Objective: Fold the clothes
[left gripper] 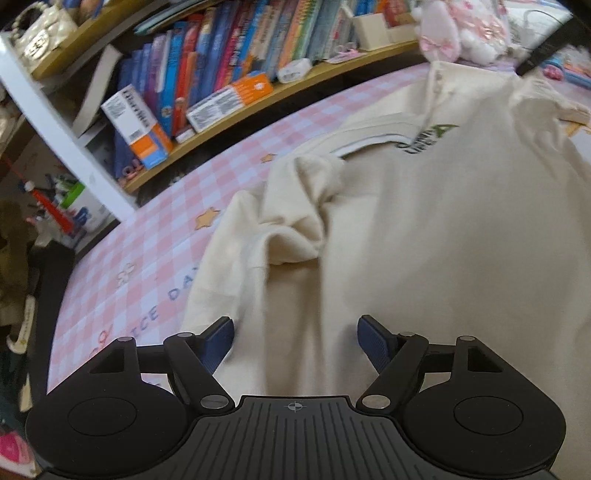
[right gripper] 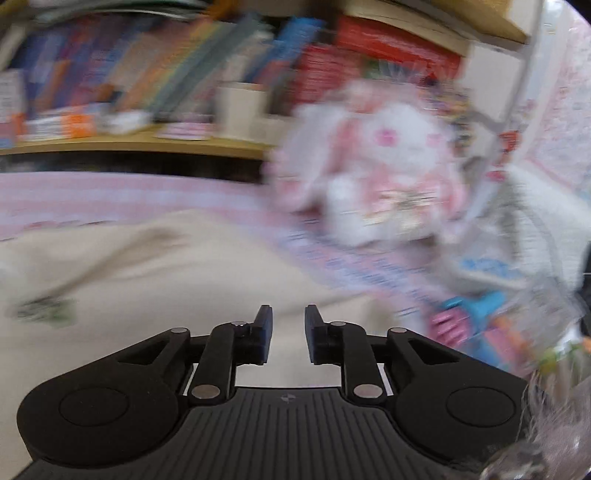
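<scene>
A cream sweatshirt with a green logo lies spread on a pink checked cloth. Its left sleeve is bunched and folded over onto the body. My left gripper is open and empty, just above the garment's lower left part. In the blurred right wrist view the same sweatshirt lies below and to the left. My right gripper hovers over its edge with the jaws a narrow gap apart, holding nothing.
A wooden shelf packed with books runs along the back. A pink and white plush toy sits at the back right, also in the left wrist view. Colourful small items lie to the right.
</scene>
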Demonstrator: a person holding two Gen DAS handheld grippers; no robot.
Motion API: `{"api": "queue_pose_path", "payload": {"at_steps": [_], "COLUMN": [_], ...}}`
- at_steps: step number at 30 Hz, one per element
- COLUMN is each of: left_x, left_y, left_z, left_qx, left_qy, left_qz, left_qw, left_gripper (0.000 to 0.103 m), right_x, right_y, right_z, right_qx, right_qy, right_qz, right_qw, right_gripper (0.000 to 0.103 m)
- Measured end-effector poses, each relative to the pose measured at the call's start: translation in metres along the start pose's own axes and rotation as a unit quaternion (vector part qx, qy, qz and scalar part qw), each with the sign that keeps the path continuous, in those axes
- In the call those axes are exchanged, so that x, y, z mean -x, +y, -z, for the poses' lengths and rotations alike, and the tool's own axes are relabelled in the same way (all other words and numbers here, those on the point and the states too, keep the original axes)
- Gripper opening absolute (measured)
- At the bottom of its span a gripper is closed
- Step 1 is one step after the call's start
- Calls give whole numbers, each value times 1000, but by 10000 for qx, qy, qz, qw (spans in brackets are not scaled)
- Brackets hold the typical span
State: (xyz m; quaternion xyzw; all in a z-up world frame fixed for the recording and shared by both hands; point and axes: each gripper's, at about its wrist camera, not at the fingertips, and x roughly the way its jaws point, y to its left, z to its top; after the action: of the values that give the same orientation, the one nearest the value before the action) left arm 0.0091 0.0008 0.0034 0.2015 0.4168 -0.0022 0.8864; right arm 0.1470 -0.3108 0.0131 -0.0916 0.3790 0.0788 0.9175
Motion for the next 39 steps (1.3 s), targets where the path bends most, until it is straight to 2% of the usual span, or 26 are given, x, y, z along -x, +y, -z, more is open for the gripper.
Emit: {"api": "queue_pose_path", "payload": {"at_steps": [4,5,6,7,8,9,10,12,15,17,18,21,22,23,25,27,29,30,32,33,35,37,38,39], "left_x": [5,5,5,1,-4,-9,-14,-24,-56,-90,-106,-145,-147,-149,-145,-128,-104,-92,-72,-70,-83,-95,-102,-114], "left_y": [13,16,21,27,36,52,73,116,200,231,245,246,247,249,255,259,253,249,235,227,217,207,203,205], "left_z": [1,2,3,5,8,11,14,18,20,22,22,18,17,17,17,17,15,13,7,1,0,-2,-2,1], "left_qx": [198,210,201,225,386,731,1180,1876,3039,3162,3189,2774,2720,2686,2827,2812,2564,2439,2186,2148,2590,3014,3254,3668], "left_qy": [-155,-188,-211,-187,-74,-16,-82,-230,-137,129,270,736,655,582,515,245,-68,-224,-513,-470,-177,117,272,483], "left_qz": [-169,-146,-99,-17,113,326,580,679,396,236,162,111,36,-28,-41,-22,75,160,724,1146,1763,2367,2635,2744], "left_qw": [9995,9995,9995,9996,9992,9968,9913,9796,9518,9483,9473,9579,9601,9615,9578,9593,9665,9694,9718,9688,9495,9236,9077,8876], "left_gripper": [76,73,65,24,2,1,1,1,1,2,2,3,14,19,26,30,50,53,53,53,53,51,47,47], "right_x": [26,26,26,26,24,21,19,15,13,11,9,8,8,8,8,9,8,5,-2,-9,-23,-39,-44,-49], "right_y": [48,61,70,78,86,89,93,101,103,104,104,109,112,116,122,125,128,131,137,140,145,145,144,143], "right_z": [21,26,31,36,40,43,46,51,49,46,44,40,39,38,29,18,2,-6,-20,-27,-36,-42,-41,-40], "right_qx": [197,258,332,415,504,530,555,607,679,724,733,796,854,912,910,814,572,466,252,110,-228,-719,-1031,-1337], "right_qy": [98,160,211,252,311,361,412,510,589,655,693,770,786,802,784,701,586,546,511,536,675,868,965,1058], "right_qz": [-907,-1025,-1090,-1092,-1044,-994,-944,-846,-743,-700,-717,-847,-828,-807,-856,-1017,-1323,-1421,-1627,-1744,-1947,-2158,-2269,-2374], "right_qw": [9956,9943,9933,9928,9928,9930,9931,9933,9932,9928,9923,9902,9898,9893,9891,9890,9878,9872,9850,9832,9783,9699,9636,9563], "right_gripper": [25,26,26,26,26,26,26,26,26,26,26,27,27,27,27,27,29,30,31,31,32,36,37,38]}}
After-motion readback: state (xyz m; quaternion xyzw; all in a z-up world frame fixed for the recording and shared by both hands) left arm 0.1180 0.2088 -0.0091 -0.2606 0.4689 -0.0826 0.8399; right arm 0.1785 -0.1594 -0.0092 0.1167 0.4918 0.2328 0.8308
